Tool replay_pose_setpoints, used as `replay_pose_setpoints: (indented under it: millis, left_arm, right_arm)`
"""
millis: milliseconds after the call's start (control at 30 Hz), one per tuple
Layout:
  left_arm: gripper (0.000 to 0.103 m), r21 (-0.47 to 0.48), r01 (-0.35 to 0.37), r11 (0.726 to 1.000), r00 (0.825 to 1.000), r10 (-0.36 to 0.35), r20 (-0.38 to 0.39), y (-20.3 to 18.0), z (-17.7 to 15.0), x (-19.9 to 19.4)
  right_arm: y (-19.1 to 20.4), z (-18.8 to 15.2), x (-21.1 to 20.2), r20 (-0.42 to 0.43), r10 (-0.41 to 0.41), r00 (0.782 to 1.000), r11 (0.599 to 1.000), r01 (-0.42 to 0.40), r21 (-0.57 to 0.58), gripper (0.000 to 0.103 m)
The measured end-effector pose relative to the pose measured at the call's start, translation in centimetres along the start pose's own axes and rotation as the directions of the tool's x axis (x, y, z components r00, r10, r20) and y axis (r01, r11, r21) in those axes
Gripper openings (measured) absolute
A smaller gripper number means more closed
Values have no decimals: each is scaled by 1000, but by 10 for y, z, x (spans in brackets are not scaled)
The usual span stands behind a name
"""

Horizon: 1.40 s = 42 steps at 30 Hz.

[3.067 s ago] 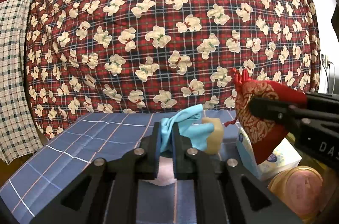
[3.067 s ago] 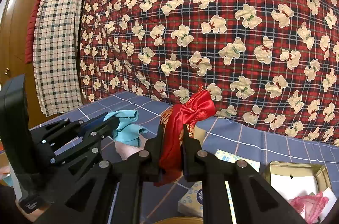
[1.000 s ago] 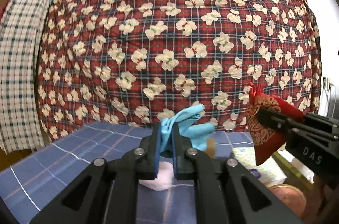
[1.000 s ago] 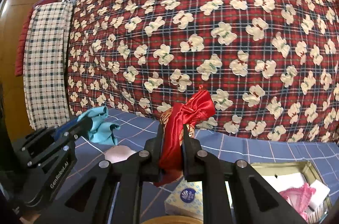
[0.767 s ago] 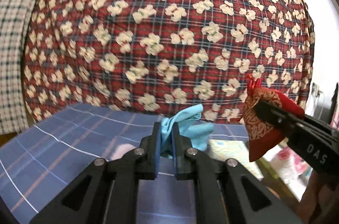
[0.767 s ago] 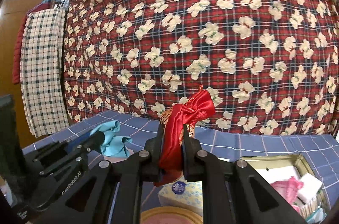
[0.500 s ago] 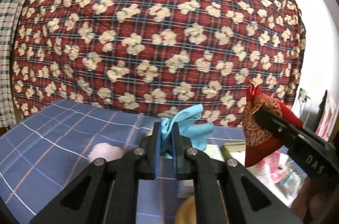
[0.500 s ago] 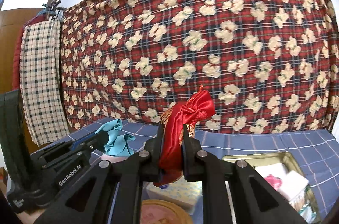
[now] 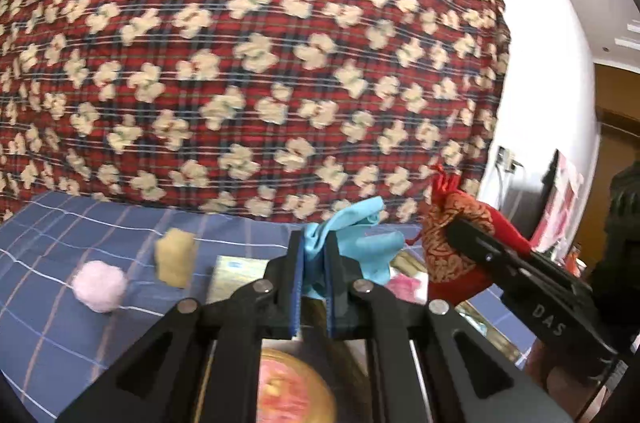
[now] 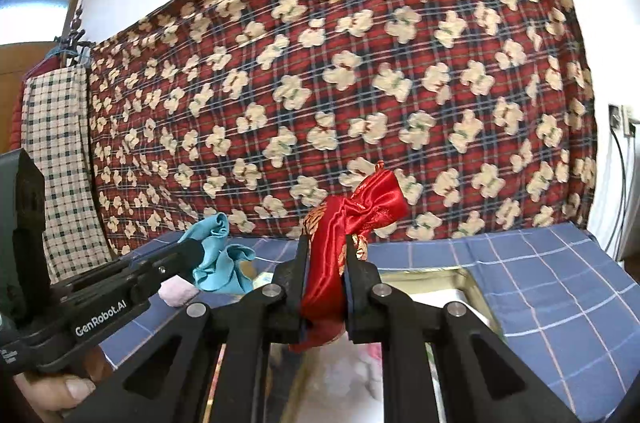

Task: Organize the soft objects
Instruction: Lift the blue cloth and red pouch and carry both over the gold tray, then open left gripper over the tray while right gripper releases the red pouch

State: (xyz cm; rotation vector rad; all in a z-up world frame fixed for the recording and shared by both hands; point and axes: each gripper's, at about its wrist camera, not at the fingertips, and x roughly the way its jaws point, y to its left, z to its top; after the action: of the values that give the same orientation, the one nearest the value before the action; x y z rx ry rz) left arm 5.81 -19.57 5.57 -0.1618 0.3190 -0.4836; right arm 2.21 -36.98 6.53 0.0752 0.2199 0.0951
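Note:
My left gripper (image 9: 313,255) is shut on a crumpled light-blue cloth (image 9: 352,235), held in the air; the same cloth (image 10: 218,255) shows at the left of the right wrist view. My right gripper (image 10: 326,263) is shut on a red satin pouch with gold pattern (image 10: 360,211), also seen at the right of the left wrist view as the pouch (image 9: 452,243). Beneath the right gripper lies an open metal tin (image 10: 472,283) with pink and white soft things inside. A pink pom-pom (image 9: 100,285) and a tan sponge (image 9: 176,257) rest on the blue checked tablecloth (image 9: 60,323).
A tissue pack (image 9: 236,277) lies behind the left gripper's fingers. A round tin lid (image 9: 292,387) sits under them. A red plaid blanket with cream bears (image 10: 360,63) hangs behind the table. A checked cloth (image 10: 60,163) hangs at far left. A hand (image 10: 60,391) holds the left gripper.
Both grippers have swung to the right with their loads still clamped. The tin has come under the right gripper; the pom-pom and sponge have slid to the left in the left wrist view.

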Motion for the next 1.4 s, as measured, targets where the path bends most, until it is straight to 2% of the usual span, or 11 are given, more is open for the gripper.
replay_pose_setpoints:
  millis: [267, 633, 1100, 1167, 1233, 1333, 1400]
  left_arm:
    - [7, 52, 72, 996, 996, -69, -56, -45, -18, 9]
    - [7, 94, 171, 981, 976, -156, -155, -85, -43, 12]
    - [9, 118, 159, 980, 957, -124, -262, -92, -70, 34]
    - [12, 121, 163, 979, 954, -125, -272, -92, -72, 36]
    - [29, 128, 151, 980, 957, -112, -269, -92, -73, 36]
    - [48, 136, 142, 981, 962, -104, -251, -91, -72, 32]
    - [53, 137, 133, 982, 966, -97, -240, -90, -71, 31]
  right_arm:
    - [-34, -14, -18, -21, -46, 999, 999, 46, 25, 14]
    - [-63, -37, -28, -89, -87, 992, 995, 91, 41, 14]
    - [-75, -59, -20, -174, -87, 981, 994, 98, 54, 15]
    - [-76, -62, -18, -186, -89, 978, 993, 101, 54, 18]
    - [-77, -64, -18, -192, -94, 977, 992, 107, 60, 30]
    - [-78, -66, -18, -189, -93, 978, 992, 106, 62, 41]
    - [-78, -66, -20, -185, -100, 978, 992, 113, 61, 45]
